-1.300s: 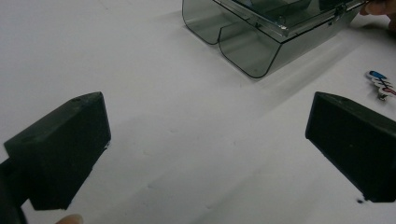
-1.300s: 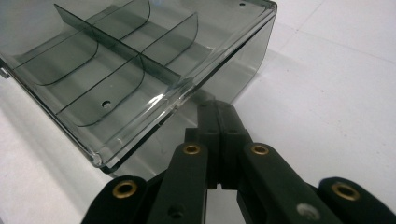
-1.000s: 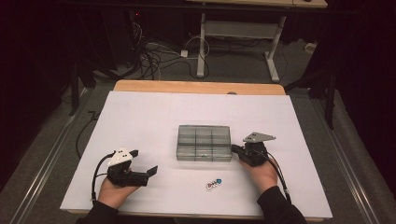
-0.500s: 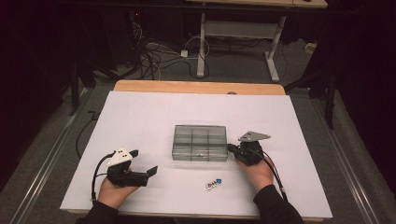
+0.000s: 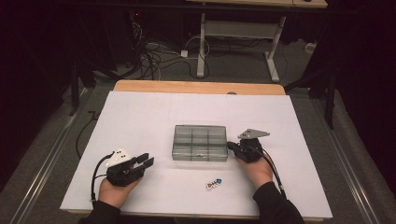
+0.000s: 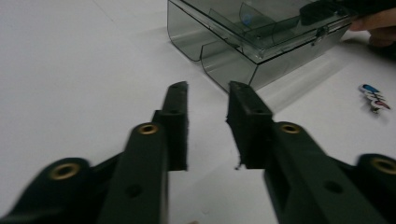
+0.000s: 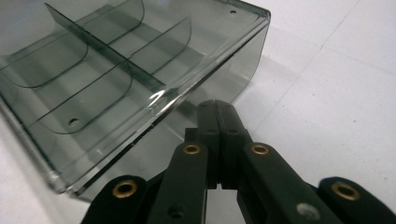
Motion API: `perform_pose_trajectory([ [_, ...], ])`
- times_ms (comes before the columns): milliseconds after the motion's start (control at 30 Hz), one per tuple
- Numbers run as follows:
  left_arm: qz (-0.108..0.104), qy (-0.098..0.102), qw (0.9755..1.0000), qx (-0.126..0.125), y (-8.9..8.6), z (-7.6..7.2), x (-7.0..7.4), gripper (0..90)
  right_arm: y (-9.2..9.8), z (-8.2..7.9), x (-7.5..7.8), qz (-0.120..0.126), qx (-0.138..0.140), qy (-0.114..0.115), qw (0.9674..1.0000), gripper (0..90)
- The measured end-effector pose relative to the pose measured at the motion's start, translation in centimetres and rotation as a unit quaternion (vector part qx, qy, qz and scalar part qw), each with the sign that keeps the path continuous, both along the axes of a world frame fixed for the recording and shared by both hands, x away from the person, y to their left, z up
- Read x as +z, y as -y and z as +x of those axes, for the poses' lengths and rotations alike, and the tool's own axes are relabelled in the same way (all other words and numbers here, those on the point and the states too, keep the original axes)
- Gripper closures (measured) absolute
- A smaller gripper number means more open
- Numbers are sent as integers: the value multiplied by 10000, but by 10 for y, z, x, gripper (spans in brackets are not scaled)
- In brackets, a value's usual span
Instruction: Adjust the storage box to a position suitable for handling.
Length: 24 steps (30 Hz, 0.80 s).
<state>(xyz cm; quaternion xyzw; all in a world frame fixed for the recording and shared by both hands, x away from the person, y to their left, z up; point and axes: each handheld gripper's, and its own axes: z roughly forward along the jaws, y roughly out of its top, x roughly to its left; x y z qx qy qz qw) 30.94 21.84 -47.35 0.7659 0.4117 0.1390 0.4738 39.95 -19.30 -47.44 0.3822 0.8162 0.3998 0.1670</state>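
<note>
Left gripper (image 6: 208, 93) fingers (nothing between) just closing, facing compartment box (image 6: 252, 42)

A compartment box (image 5: 200, 143) is set near the middle of the counter (image 5: 140, 116), on the sheet that covers it. The right tool (image 5: 232, 147) is placed at the box's right end, its tips against the box wall. The left tool (image 5: 145, 161) is found well to the left of the box and nearer the person, apart from it. A small packet (image 5: 214, 183) lies before the box, between the two hands and closer to the right one.
</note>
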Motion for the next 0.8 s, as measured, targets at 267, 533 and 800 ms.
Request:
perform_pose_trajectory([
  [267,627,-635,9960,-54,50,44,-5,881,-2,2,-3,58,21,8,10000,900],
  [533,463,-762,9958,-219,52,39,-11,882,-7,-2,-3,32,72,4,10000,900],
  [800,433,-239,9987,-115,23,12,-10,880,1,-29,7,170,53,284,9994,900],
])
